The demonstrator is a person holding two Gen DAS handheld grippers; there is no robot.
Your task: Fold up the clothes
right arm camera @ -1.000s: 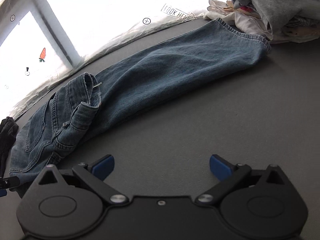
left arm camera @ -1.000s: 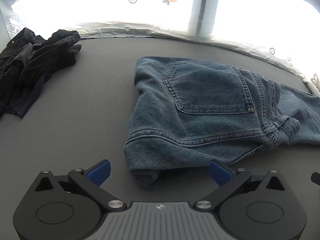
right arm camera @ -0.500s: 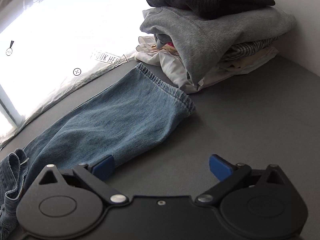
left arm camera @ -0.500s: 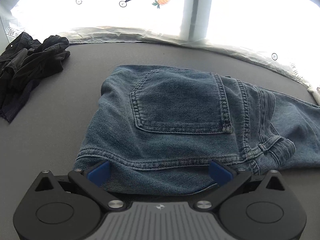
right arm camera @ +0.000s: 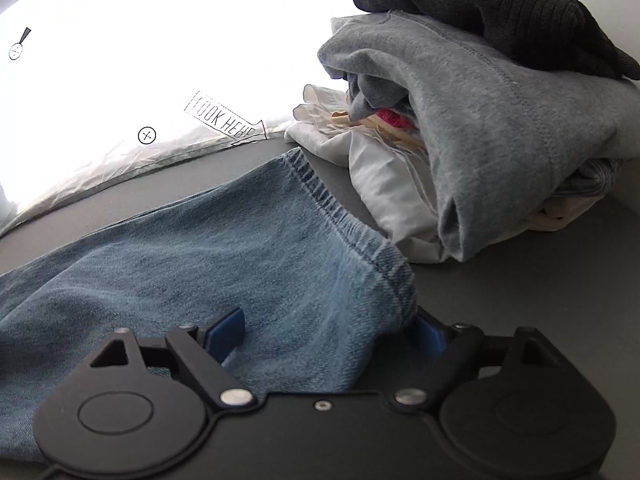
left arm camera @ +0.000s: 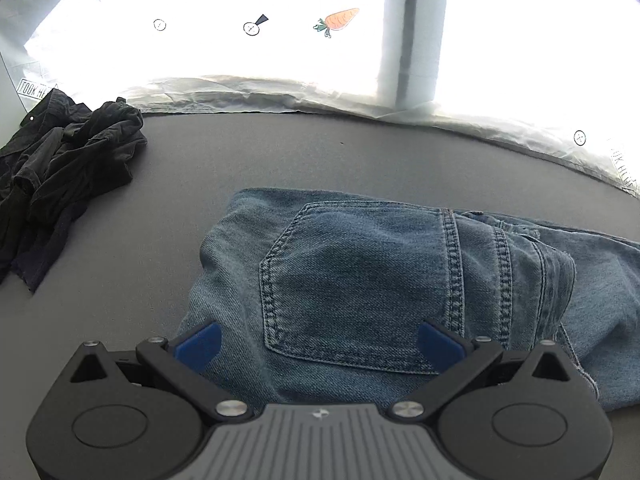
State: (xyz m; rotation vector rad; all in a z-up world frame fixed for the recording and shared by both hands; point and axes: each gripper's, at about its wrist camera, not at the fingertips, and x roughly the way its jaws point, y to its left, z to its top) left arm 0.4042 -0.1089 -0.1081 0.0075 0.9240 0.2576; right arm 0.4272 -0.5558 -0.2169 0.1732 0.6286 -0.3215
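Note:
Blue jeans (left arm camera: pixel 360 280) lie flat on the grey surface, back pocket up. My left gripper (left arm camera: pixel 318 344) stands open over the waistband end, its blue pads on either side of the pocket's lower edge. In the right wrist view the jeans' leg (right arm camera: pixel 224 256) stretches to a hemmed cuff (right arm camera: pixel 352 224). My right gripper (right arm camera: pixel 328 336) is open around the near corner of that cuff, with denim lying between the blue pads.
A crumpled black garment (left arm camera: pixel 60 164) lies at the left on the grey surface (left arm camera: pixel 320 160). A stack of folded clothes (right arm camera: pixel 500 120), grey sweatshirt under a black knit, sits just right of the cuff. A bright white printed sheet (left arm camera: pixel 280 60) borders the far edge.
Both grippers have moved forward onto the jeans: the left over the waistband and pocket, the right swung rightwards to the leg cuff. Both remain open.

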